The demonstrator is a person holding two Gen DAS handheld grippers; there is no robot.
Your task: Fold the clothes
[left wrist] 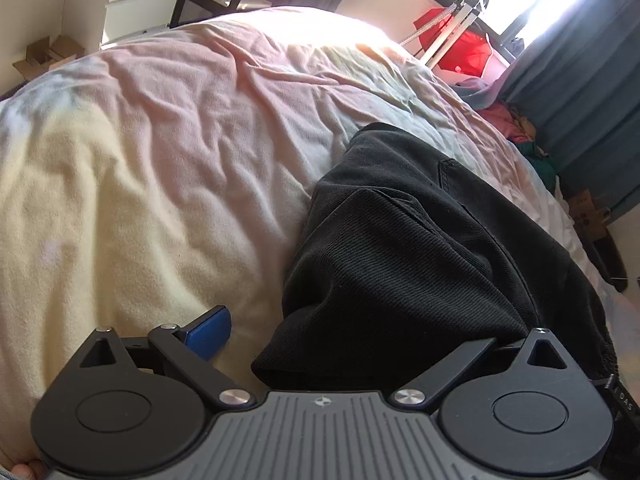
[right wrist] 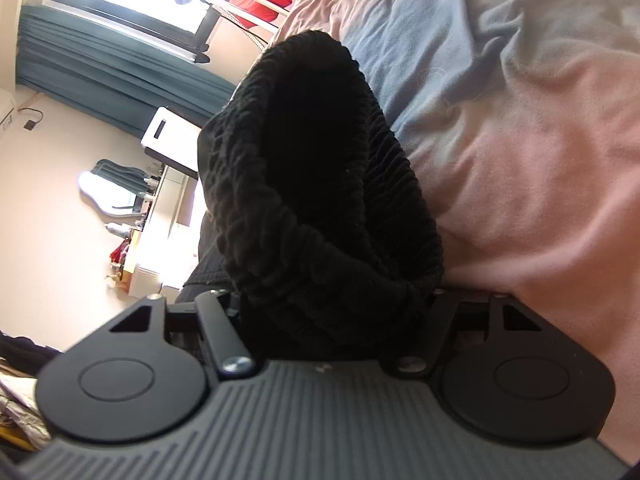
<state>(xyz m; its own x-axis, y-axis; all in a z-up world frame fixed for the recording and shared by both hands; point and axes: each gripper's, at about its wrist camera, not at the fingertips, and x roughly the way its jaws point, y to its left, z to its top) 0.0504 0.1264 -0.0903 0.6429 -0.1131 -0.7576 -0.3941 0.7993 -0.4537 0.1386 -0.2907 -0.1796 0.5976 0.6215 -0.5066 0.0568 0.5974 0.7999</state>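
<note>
Soft, limp black trousers (left wrist: pixel 404 248) on bed (left wrist: pixel 160 160) — elastic waistband (right wrist: pixel 320 208) bunched in right gripper (right wrist: pixel 332 312) jaws, left gripper (left wrist: pixel 320 344) jaws wide — best held at waistband.

A rumpled pastel duvet (left wrist: pixel 168 152), teal curtains (right wrist: pixel 100 68) and a wavy mirror (right wrist: pixel 108 196).

The black pants (left wrist: pixel 404 248) are made of thick cloth with thin lines running through it, and they lie in a soft heap on the bed. A pocket with a stitched edge shows near the top of the heap. From the right wrist camera the stretchy, wrinkly waistband (right wrist: pixel 320 184) stands up in a big open loop, dark inside.
</note>
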